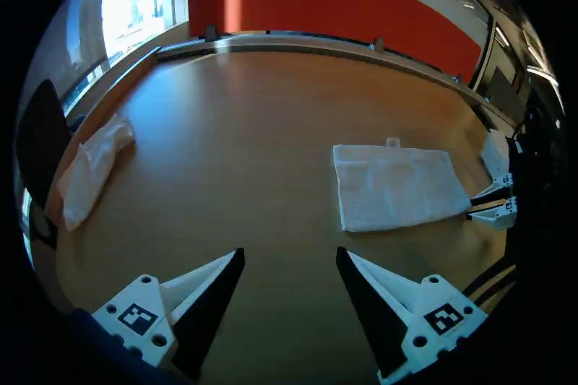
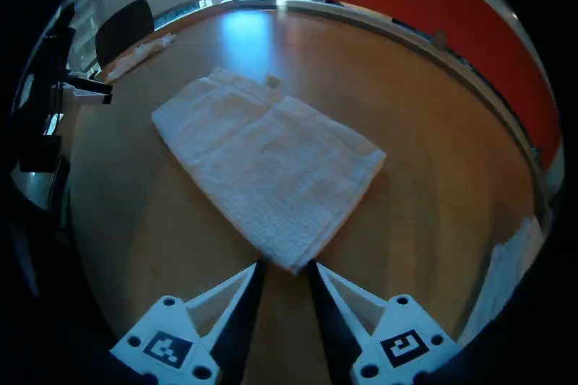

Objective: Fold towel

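The wooden table [image 1: 253, 132] carries a white towel [image 2: 267, 161], mid-table and already folded into a flat rectangle. A crumpled cloth [image 1: 90, 168] lies along a far edge. The right gripper [image 2: 285, 269], fingers slightly apart, straddles the towel's near corner, probably to pinch it. The left gripper [image 1: 289, 255] hovers wide apart over bare wood.

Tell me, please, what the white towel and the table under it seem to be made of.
The towel looks like cotton terry: white, matte, with a nubby looped surface and a small tag at one edge. The table looks like wood or a wood-look laminate: warm brown, faint grain, a soft sheen that reflects light. Which of the two, I cannot tell.
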Demonstrator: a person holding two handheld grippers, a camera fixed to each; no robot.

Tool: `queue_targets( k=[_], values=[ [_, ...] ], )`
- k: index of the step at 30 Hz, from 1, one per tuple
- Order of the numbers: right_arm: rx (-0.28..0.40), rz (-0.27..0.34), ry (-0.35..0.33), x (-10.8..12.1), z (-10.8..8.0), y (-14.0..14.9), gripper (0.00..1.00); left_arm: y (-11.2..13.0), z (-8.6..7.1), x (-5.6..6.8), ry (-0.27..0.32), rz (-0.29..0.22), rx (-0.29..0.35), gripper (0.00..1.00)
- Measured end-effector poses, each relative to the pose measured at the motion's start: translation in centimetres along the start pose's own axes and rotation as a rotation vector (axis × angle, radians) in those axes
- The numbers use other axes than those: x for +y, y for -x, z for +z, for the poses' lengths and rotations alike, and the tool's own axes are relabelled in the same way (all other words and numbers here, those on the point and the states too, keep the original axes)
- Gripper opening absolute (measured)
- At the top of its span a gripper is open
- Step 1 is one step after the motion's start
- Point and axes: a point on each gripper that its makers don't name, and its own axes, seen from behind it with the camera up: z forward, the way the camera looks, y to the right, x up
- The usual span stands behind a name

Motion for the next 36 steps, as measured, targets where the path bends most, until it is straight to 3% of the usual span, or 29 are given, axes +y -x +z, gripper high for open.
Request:
queue_targets(
  k=[5,14,26,36],
  values=[
    [-0.004,-0.002,-0.007,0.1,-0.1,0.0,0.38,0.1,0.0,0.0,0.001,-0.004,-0.002,0.94],
    [-0.001,-0.017,-0.009,0.2,-0.3,0.1,0.11,0.2,0.1,0.0,0.000,-0.002,-0.004,0.94],
    [0.032,-0.017,0.022,0.7,-1.2,-1.2,0.10,0.0,0.1,0.2,0.001,0.005,-0.003,0.94],
    [0.099,-0.052,0.071,1.8,-3.9,-4.3,0.10,-0.3,0.2,0.4,0.005,0.007,-0.001,0.94]
  ],
)
